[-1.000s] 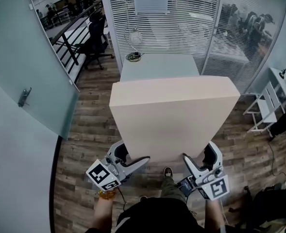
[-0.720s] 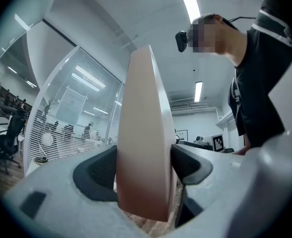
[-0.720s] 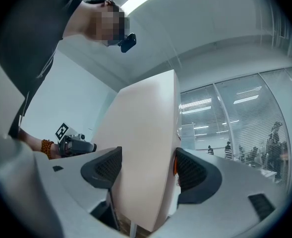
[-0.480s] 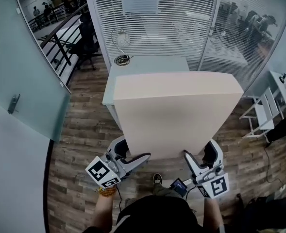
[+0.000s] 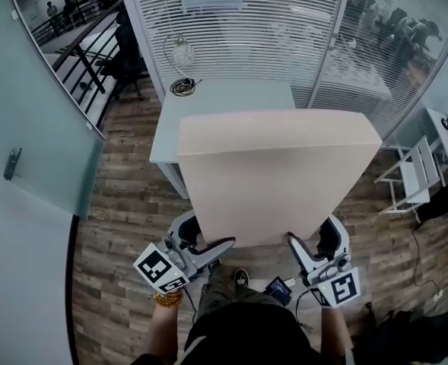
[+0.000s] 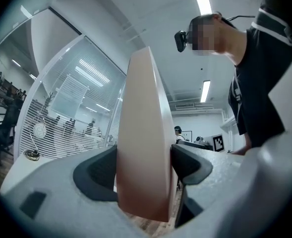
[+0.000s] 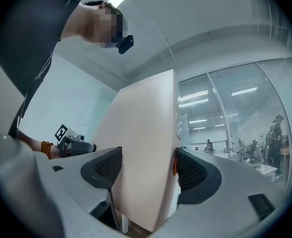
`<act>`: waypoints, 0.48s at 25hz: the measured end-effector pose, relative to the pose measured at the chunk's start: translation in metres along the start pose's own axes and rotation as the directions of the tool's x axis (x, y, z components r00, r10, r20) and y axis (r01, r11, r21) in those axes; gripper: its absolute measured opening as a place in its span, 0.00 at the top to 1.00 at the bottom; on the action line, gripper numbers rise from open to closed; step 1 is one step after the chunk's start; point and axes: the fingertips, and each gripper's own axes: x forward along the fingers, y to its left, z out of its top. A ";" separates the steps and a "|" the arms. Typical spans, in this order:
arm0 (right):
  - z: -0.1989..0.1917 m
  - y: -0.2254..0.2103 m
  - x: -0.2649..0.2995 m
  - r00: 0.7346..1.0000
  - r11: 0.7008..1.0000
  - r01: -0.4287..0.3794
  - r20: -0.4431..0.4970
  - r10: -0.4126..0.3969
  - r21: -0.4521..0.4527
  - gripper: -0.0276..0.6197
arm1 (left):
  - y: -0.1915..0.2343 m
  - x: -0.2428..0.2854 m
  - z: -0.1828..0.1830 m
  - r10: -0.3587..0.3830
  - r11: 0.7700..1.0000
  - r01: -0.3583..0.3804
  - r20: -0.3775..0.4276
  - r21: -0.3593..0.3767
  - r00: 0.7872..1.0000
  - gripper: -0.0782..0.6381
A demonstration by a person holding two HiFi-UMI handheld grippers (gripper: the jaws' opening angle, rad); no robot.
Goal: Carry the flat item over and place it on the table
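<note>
Left gripper [image 5: 207,243], right gripper [image 5: 309,243] clamp board [image 5: 277,175], apparently over table [image 5: 231,97].

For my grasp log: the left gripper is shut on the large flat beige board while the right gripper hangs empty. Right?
The right gripper is not empty: the right gripper view shows its fingers clamping the large flat beige board. The left gripper is shut on it.

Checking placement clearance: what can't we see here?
Head view: panel hides the table's near part, so their gap is unreadable.
Head view: the item at the table's far corner is too small to identify.
Both gripper views: panel fills the centre, hiding what lies ahead.
</note>
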 end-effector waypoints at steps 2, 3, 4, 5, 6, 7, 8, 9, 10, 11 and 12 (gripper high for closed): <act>-0.004 -0.006 0.012 1.000 1.000 -0.004 -0.009 0.004 0.006 0.47 | 0.012 0.004 -0.001 0.006 1.000 -0.006 -0.002 -0.006 1.000 0.42; -0.006 -0.009 0.019 1.000 1.000 -0.007 -0.010 0.007 0.008 0.47 | 0.019 0.006 -0.001 0.009 1.000 -0.009 -0.001 -0.010 1.000 0.42; -0.007 -0.011 0.027 1.000 1.000 -0.010 -0.011 0.010 0.010 0.47 | 0.027 0.007 0.000 0.010 1.000 -0.010 0.001 -0.016 1.000 0.42; -0.007 -0.012 0.035 1.000 1.000 -0.013 -0.010 0.013 0.009 0.47 | 0.035 0.008 0.002 0.010 1.000 -0.010 0.004 -0.024 1.000 0.42; -0.008 -0.012 0.044 1.000 1.000 -0.015 -0.010 0.015 0.007 0.47 | 0.044 0.008 0.003 0.009 0.999 -0.009 0.008 -0.032 1.000 0.42; -0.008 -0.013 0.053 1.000 1.000 -0.014 -0.010 0.014 0.002 0.47 | 0.053 0.008 0.005 0.008 0.999 -0.008 0.011 -0.038 1.000 0.42; -0.008 -0.014 0.063 1.000 1.000 -0.013 -0.010 0.013 -0.003 0.47 | 0.062 0.008 0.007 0.007 0.999 -0.006 0.013 -0.040 1.000 0.42; -0.009 -0.014 0.073 1.000 1.000 -0.010 -0.009 0.010 -0.007 0.47 | 0.072 0.008 0.010 0.005 0.999 -0.004 0.015 -0.040 1.000 0.42; -0.009 -0.014 0.083 1.000 1.000 -0.008 -0.008 0.008 -0.009 0.47 | 0.082 0.008 0.012 0.001 0.999 -0.001 0.017 -0.040 1.000 0.42; -0.009 -0.014 0.092 1.000 1.000 -0.005 -0.006 0.005 -0.012 0.47 | 0.092 0.008 0.015 -0.003 0.999 0.004 0.020 -0.041 1.000 0.42; -0.010 -0.014 0.101 1.000 1.000 -0.003 -0.003 0.003 -0.015 0.47 | 0.101 0.008 0.017 -0.007 0.999 0.008 0.023 -0.043 1.000 0.42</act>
